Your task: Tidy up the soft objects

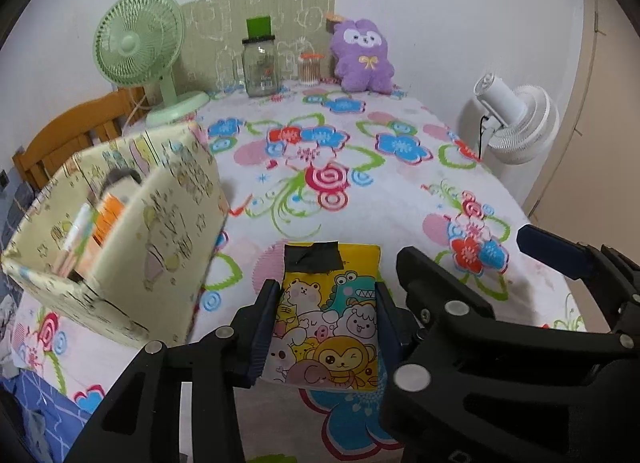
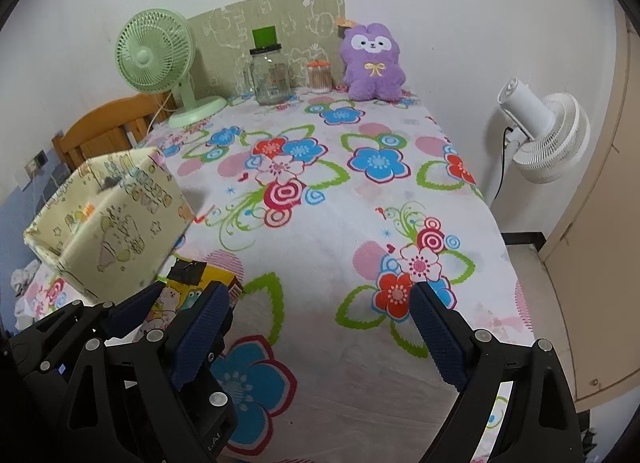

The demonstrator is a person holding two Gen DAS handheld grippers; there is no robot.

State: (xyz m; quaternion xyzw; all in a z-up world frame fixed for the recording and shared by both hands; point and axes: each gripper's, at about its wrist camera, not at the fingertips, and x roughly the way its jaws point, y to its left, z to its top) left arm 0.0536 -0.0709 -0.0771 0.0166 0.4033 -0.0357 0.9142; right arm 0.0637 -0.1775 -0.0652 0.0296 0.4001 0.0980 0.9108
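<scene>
Left claw [image 1: 326, 327] grips a flat, glossy cartoon-print pouch [image 1: 332, 319] with a black tape patch on top; ribbed pads press both side edges. The pouch sits just right of the fabric-covered box [image 1: 132, 231], a soft-walled open cube. Right claw [image 2: 320, 337] is spread wide, nothing between its pads. Right of the box, the flowered cloth on the desk [image 2: 320, 223] lies bare to its rounded edge.

Yellow cartoon-animal pack [image 1: 332, 323], purple plush [image 1: 363, 58], flowered white sheet [image 1: 360, 203], mint fan [image 1: 138, 43]
</scene>
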